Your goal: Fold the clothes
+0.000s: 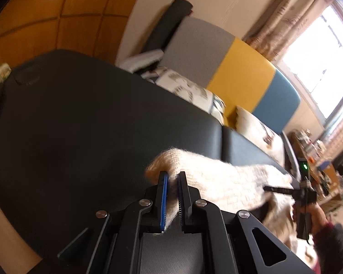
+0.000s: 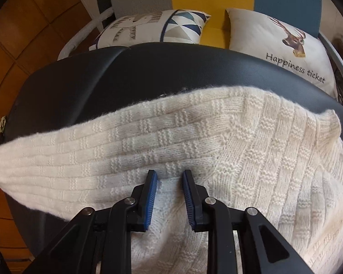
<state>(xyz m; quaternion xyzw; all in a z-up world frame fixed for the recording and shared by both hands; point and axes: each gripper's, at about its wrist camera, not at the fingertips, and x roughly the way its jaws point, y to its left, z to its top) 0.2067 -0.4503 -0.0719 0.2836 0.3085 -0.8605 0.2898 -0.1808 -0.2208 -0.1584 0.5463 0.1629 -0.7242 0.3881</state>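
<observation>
A cream knitted sweater (image 2: pixel 194 132) lies across a black padded table (image 2: pixel 171 64). My left gripper (image 1: pixel 172 174) is shut on a fuzzy end of the sweater (image 1: pixel 217 178), lifted off the black table (image 1: pixel 80 118), with knit filling the gap between the blue pads. My right gripper (image 2: pixel 169 173) points steeply down onto the sweater's body and pinches a raised fold of knit between its blue pads. From the left wrist camera, the right gripper (image 1: pixel 269 189) shows at the far right on the sweater, held by a person's hand (image 1: pixel 315 214).
Beyond the table's far edge are a patterned cushion (image 2: pixel 153 25) and a deer-print cushion (image 2: pixel 285 41), leaning on a grey, yellow and blue backrest (image 1: pixel 240 80). Wood flooring (image 1: pixel 57 11) lies to the left. A bright window (image 1: pixel 320 57) and cluttered shelves (image 1: pixel 320 155) are at the right.
</observation>
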